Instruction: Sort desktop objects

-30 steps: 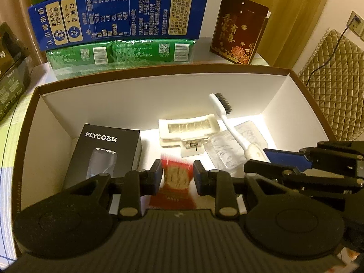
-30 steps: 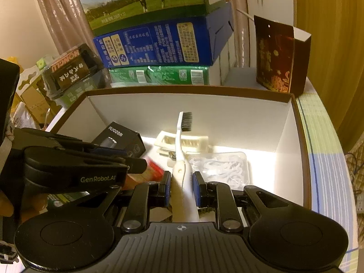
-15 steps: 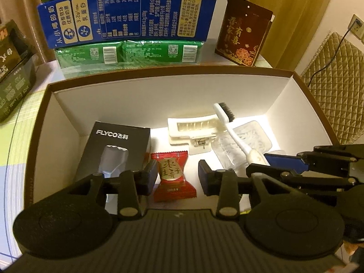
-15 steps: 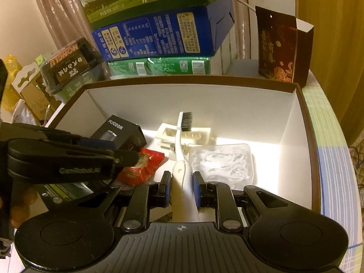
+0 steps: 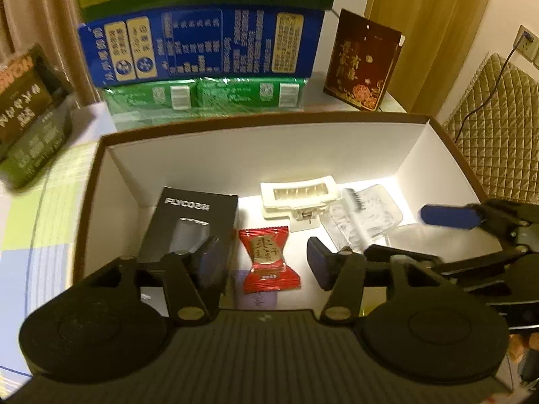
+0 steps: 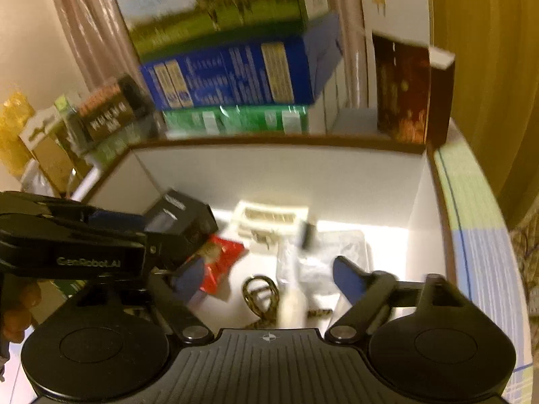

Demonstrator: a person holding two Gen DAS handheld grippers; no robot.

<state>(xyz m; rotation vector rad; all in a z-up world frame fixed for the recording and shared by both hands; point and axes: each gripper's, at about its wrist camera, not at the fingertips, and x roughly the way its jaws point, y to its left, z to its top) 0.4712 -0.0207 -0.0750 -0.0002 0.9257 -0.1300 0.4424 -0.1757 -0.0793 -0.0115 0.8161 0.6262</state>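
A brown-rimmed white box (image 5: 256,155) holds a black FLYCO box (image 5: 192,222), a red candy packet (image 5: 267,257), a cream clip (image 5: 298,197), a clear plastic pack (image 5: 367,215) and a white toothbrush (image 6: 289,279). My left gripper (image 5: 266,262) is open above the candy packet, which lies loose on the box floor. My right gripper (image 6: 269,279) is open over the toothbrush, which lies free between the jaws. The candy packet (image 6: 219,262) also shows in the right wrist view.
Blue and green cartons (image 5: 202,50) are stacked behind the box, with a dark red carton (image 5: 363,64) to their right. A dark package (image 5: 27,101) sits at the left. A patterned cord (image 6: 259,296) lies on the box floor. A quilted chair (image 5: 498,128) stands at the right.
My left gripper opened and let the candy packet drop onto the box floor. My right gripper opened and released the toothbrush. Both pulled back a little.
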